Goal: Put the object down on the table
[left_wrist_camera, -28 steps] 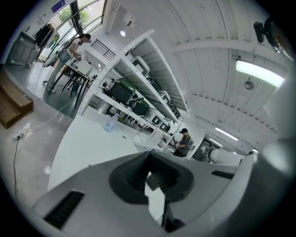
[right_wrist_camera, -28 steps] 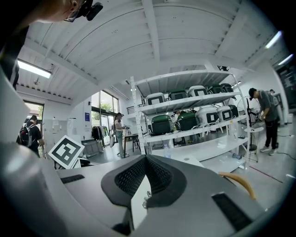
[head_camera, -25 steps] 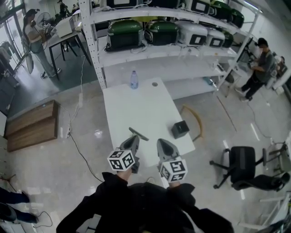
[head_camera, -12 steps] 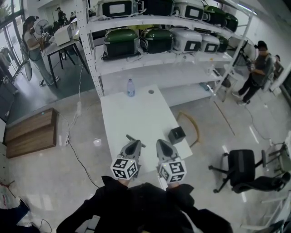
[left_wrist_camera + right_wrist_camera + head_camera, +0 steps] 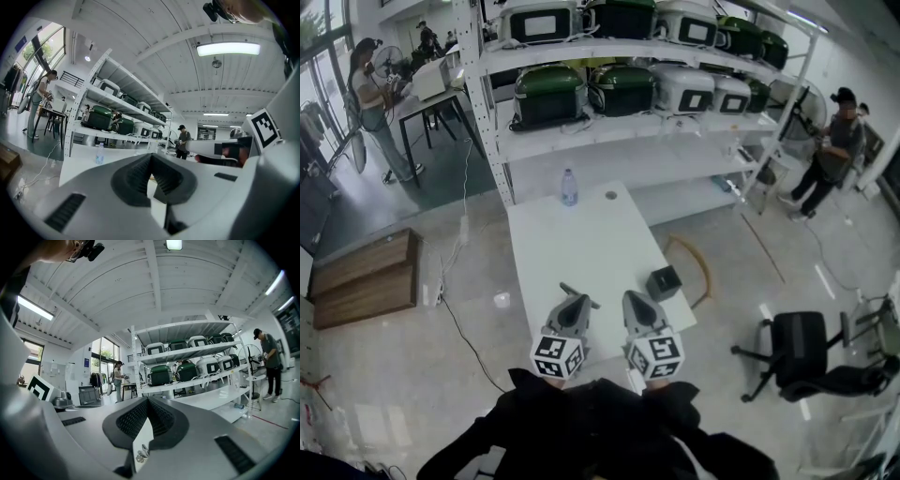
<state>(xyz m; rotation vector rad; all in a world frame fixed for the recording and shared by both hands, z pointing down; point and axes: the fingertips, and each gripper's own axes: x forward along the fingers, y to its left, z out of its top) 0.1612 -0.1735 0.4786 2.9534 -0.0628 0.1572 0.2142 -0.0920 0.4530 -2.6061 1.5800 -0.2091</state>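
Note:
A thin dark object (image 5: 579,293) lies on the white table (image 5: 581,234) near its front edge, just ahead of my left gripper (image 5: 577,302); I cannot tell whether they touch. The left gripper is shut, and in the left gripper view (image 5: 151,157) nothing shows between its ribbed pads. Beside it, also over the front edge, my right gripper (image 5: 634,300) is shut too, its pads meeting with nothing in them (image 5: 147,400). Both grippers tilt upward, toward shelves and ceiling.
A dark cube-shaped box (image 5: 663,281) sits at the table's right edge. A water bottle (image 5: 569,187) and a small round thing (image 5: 610,196) stand at the far end. Shelves of appliances (image 5: 619,89) rise behind. An office chair (image 5: 797,352) stands at the right; people stand far off.
Both grippers have drawn back a little toward the person and sit lower in the head view. The thin dark object has stayed on the table.

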